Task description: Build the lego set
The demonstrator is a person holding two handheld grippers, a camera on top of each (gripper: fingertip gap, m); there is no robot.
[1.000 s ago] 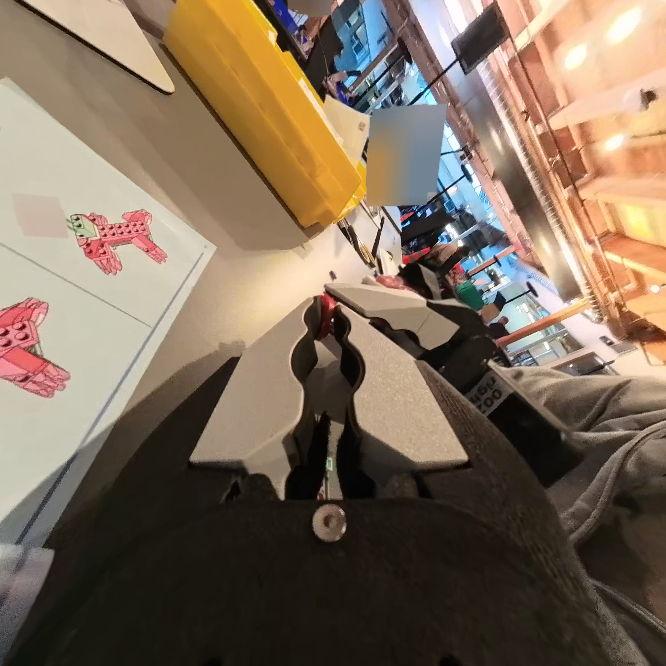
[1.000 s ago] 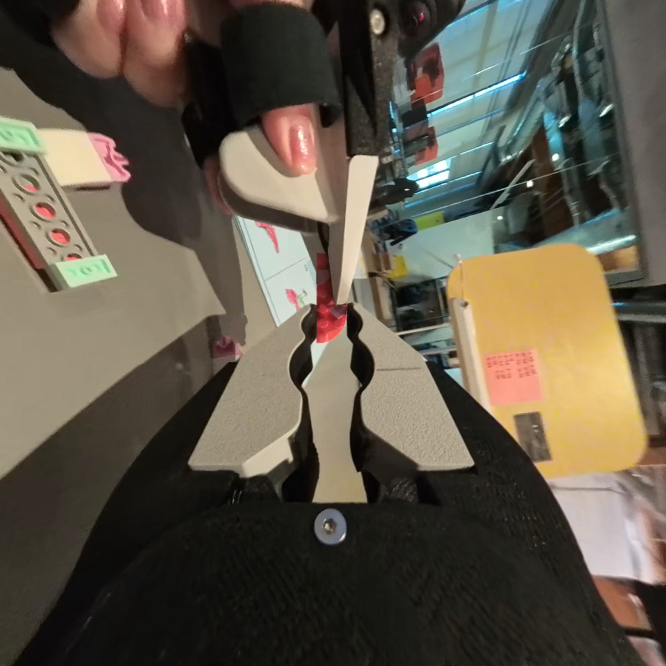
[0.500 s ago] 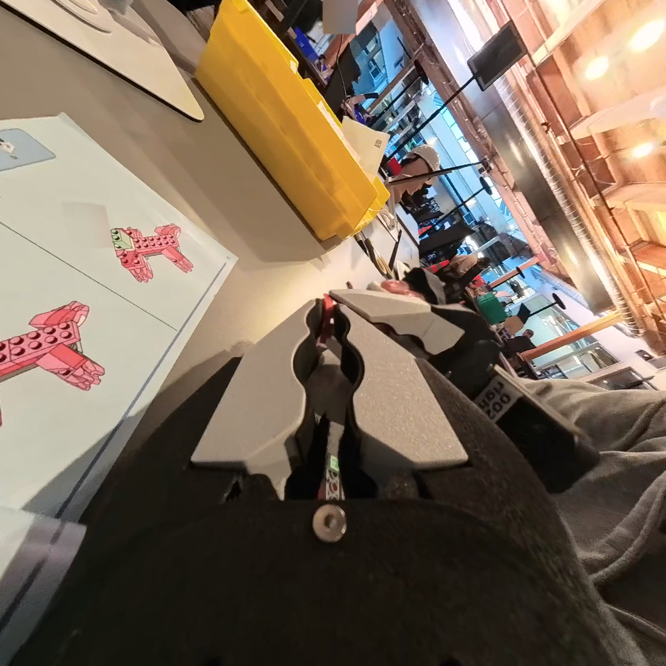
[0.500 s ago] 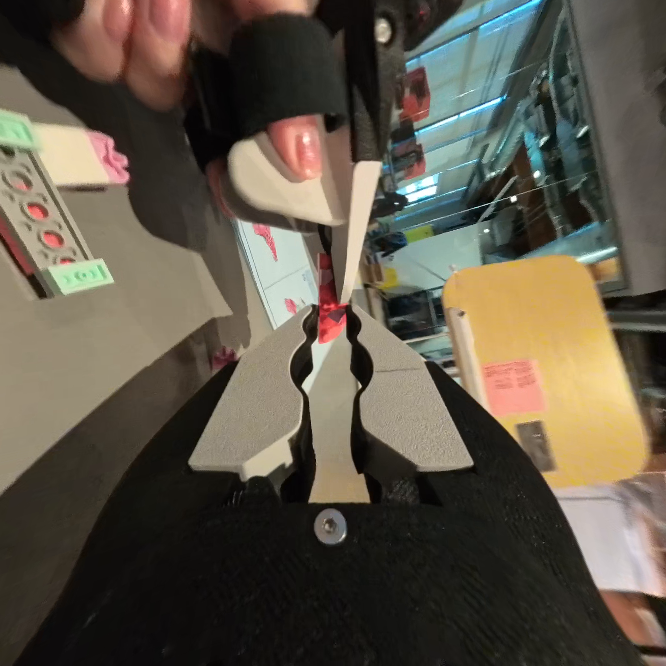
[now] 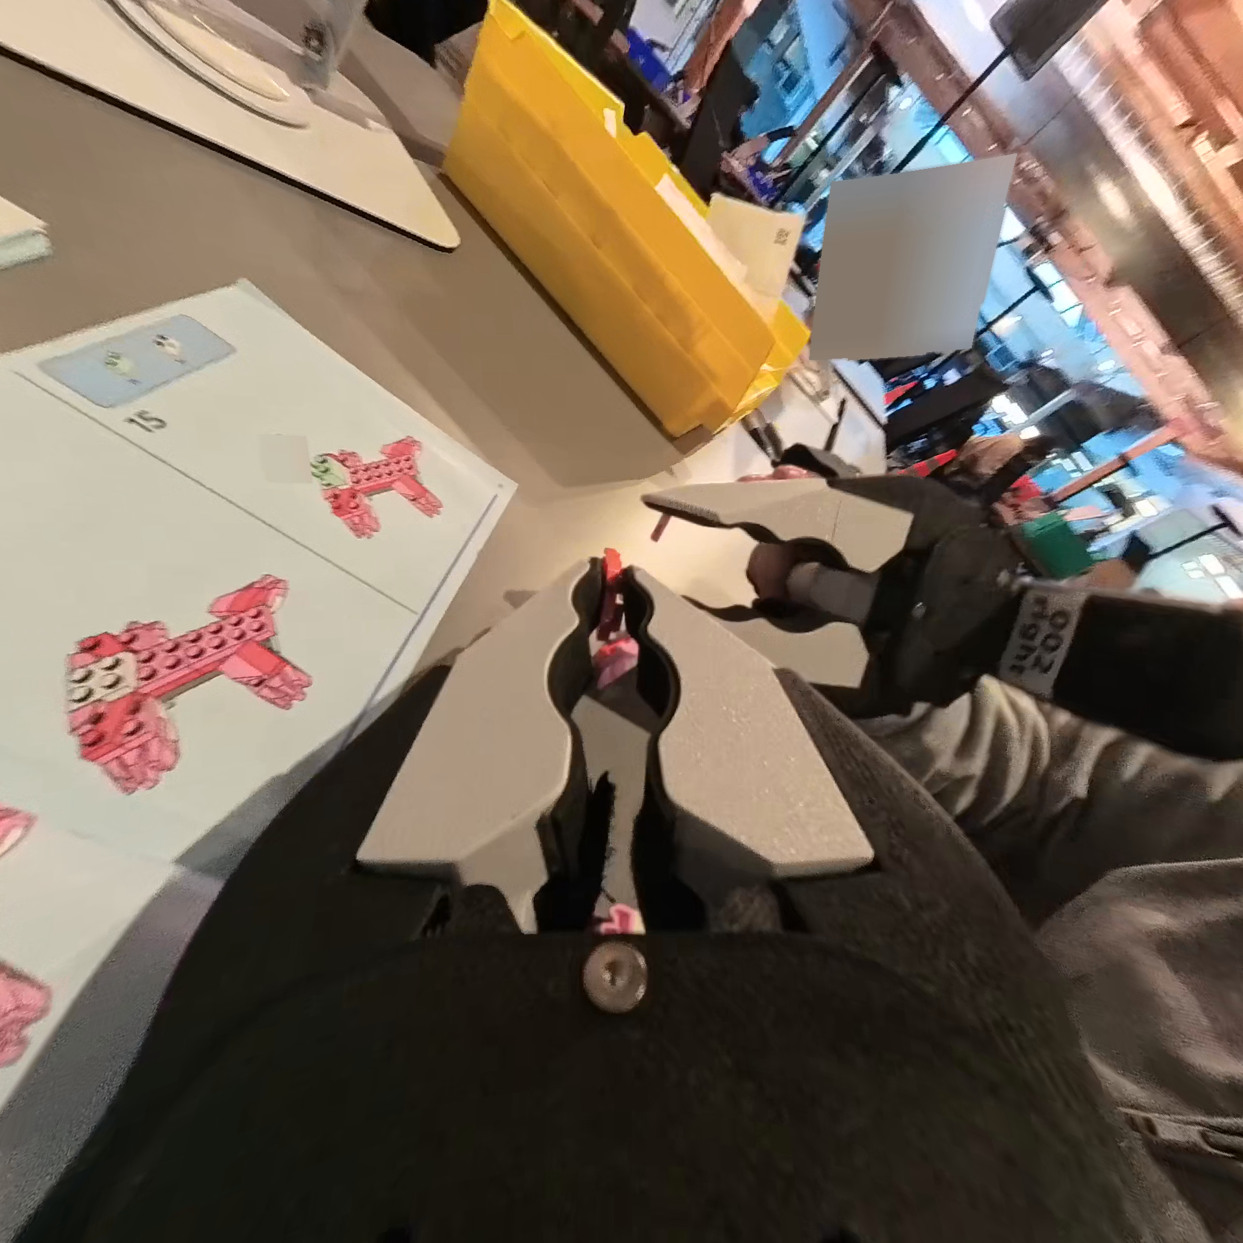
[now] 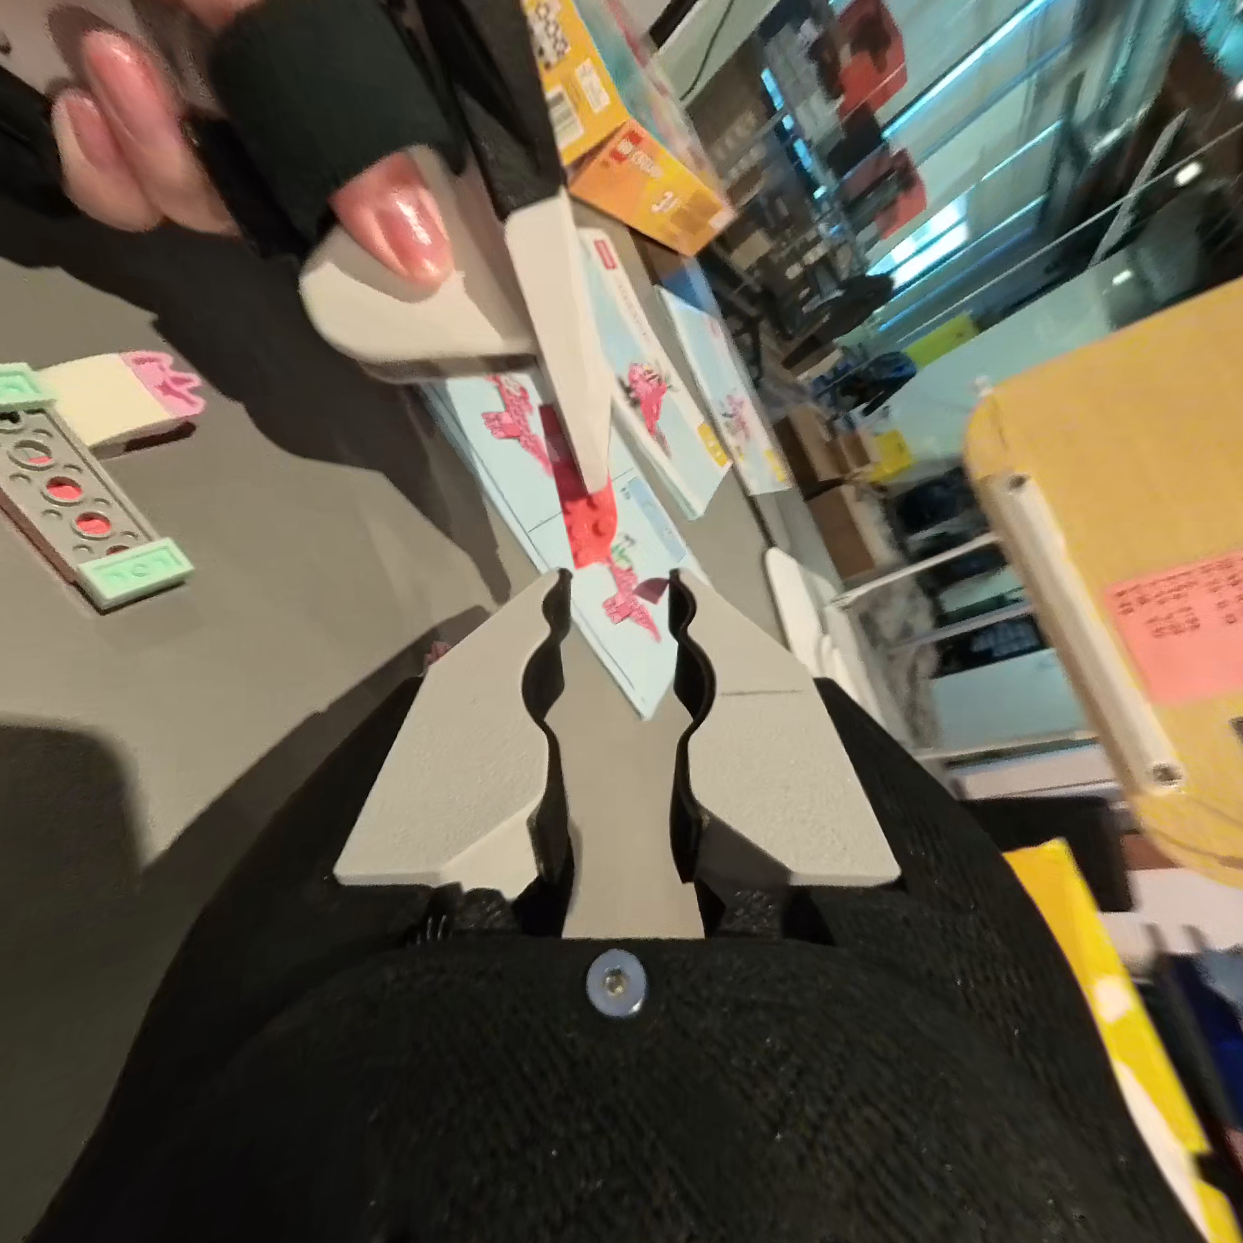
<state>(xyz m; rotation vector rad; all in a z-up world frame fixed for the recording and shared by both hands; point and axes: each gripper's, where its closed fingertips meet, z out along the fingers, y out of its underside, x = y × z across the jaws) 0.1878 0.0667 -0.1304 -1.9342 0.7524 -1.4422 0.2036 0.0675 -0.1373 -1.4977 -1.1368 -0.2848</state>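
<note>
On the far left of the left wrist view, the instruction booklet (image 5: 222,538) lies flat on the grey desk (image 5: 430,323). Its pale blue page shows drawings of a pink brick animal. Behind it sits a white mat (image 5: 323,155) with a clear dish on it. Next to the mat stands a yellow bin (image 5: 605,249).

In the middle, the left hand-held gripper (image 5: 611,585) is squeezed nearly closed. It pinches a small red lego piece (image 5: 612,592) at its tips, up off the desk. A pink bit shows just below, between the fingers.

To the right, the right hand-held gripper (image 5: 679,545) points toward the red piece but does not touch it. A grey sleeve (image 5: 1076,908) lies below it.

On the left of the right wrist view, a grey lego plate (image 6: 67,498) with round holes lies on the desk, with a mint green piece (image 6: 134,568) at its near end. A white and pink piece (image 6: 128,397) lies just behind it.

In the middle, the right hand-held gripper (image 6: 619,585) has its fingers apart, with nothing between them. Just past its tips, the red lego piece (image 6: 588,524) sits in the tips of the left hand-held gripper (image 6: 592,491), which a hand (image 6: 255,134) in a black glove holds. Behind, more booklet pages (image 6: 646,430) lie on the desk, and an orange box (image 6: 639,148) lies farther back.

On the right is a big yellow bin (image 6: 1130,538) with a pink label.
</note>
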